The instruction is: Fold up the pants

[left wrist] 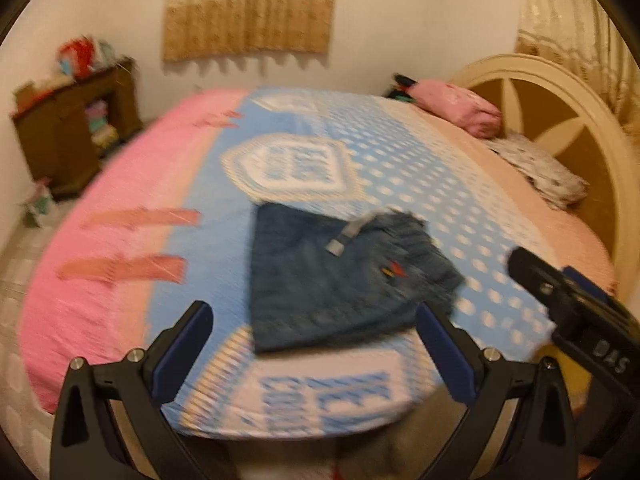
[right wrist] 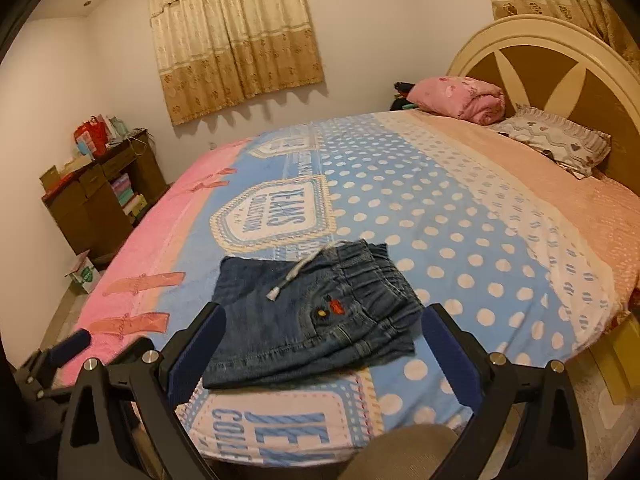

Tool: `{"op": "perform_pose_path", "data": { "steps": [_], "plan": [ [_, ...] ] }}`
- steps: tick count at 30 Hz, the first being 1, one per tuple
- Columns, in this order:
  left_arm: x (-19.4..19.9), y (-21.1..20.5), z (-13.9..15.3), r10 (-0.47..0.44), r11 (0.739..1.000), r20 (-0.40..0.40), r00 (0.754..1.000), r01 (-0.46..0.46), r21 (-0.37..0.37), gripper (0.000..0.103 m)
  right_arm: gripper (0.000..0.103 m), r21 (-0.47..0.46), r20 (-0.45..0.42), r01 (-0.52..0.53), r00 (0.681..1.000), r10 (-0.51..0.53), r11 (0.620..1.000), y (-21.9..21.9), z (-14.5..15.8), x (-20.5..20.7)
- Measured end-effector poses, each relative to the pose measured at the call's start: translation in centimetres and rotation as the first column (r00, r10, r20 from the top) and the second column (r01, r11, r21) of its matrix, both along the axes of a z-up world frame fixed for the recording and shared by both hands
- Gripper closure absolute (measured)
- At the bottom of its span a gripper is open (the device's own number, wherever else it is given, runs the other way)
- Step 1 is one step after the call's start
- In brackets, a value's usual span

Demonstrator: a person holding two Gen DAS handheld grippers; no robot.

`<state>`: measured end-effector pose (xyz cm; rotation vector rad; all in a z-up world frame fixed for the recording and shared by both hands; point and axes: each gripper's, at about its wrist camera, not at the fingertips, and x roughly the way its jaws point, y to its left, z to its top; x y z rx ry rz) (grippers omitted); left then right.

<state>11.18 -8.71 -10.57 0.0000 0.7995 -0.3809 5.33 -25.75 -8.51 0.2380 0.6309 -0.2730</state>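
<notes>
Bedroom bed carries the pants, folded compactly near its foot edge. We find both hand-held grippers, left and right, spread wide, empty, hovering short of the pants, judged finished.

The left black plastic two-finger gripper has broad triangular arms with cut-out slots, and each finger carries a long dark blue pad. Round silver screws sit at the arm joints. The right black plastic two-finger gripper has the same build; seen from the left wrist, its body bears white lettering.
</notes>
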Motion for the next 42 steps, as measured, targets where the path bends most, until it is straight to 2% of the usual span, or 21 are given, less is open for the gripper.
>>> {"op": "perform_pose_path", "data": {
  "steps": [4,8,12,17,21,25,30,36,42],
  "plan": [
    [-1.0,-1.3,-1.0,-0.062,0.998,-0.100,0.993,0.060,-0.024,0.000,0.004,0.015,-0.059,0.018,0.998,-0.017,1.000,-0.5,-0.3,-1.1],
    [-3.1,-1.5,-0.2,-0.086,0.996,-0.073,0.994,0.086,-0.007,0.000,0.004,0.019,-0.067,0.030,0.997,-0.028,0.999,-0.9,0.3,-2.9],
    [-4.7,-0.9,1.2,-0.090,0.996,-0.045,0.995,0.091,0.011,0.000,0.004,0.040,-0.036,0.035,0.999,-0.033,0.999,-1.0,1.8,-4.8],
    [-6.1,0.8,2.6,-0.140,0.986,-0.107,0.984,0.129,-0.104,0.000,0.004,0.040,0.022,0.009,1.000,-0.009,0.999,-0.2,4.7,-6.7],
    [-7.3,1.8,3.8,-0.153,0.978,-0.111,0.982,0.135,-0.158,0.000,0.004,0.013,0.083,-0.012,0.997,0.011,1.000,1.1,6.9,-8.5],
    [-8.5,2.6,5.6,-0.148,0.976,-0.052,0.988,0.137,-0.167,0.000,0.004,-0.032,0.131,-0.022,0.991,0.026,0.999,2.2,8.5,-9.8],
    [-10.0,4.2,8.2,-0.054,0.994,0.107,0.993,0.064,-0.088,0.000,0.004,-0.091,0.218,-0.018,0.975,0.038,0.996,3.4,10.2,-11.6],
    [-11.4,6.1,10.8,0.076,0.997,0.289,0.954,-0.066,-0.045,0.000,0.004,-0.120,0.318,-0.001,0.947,0.040,0.993,4.1,11.8,-13.5],
    [-12.1,6.3,11.8,0.104,0.995,0.354,0.929,-0.100,-0.032,0.000,0.004,-0.126,0.361,0.007,0.932,0.039,0.992,4.4,12.0,-14.2]
  ]
}}
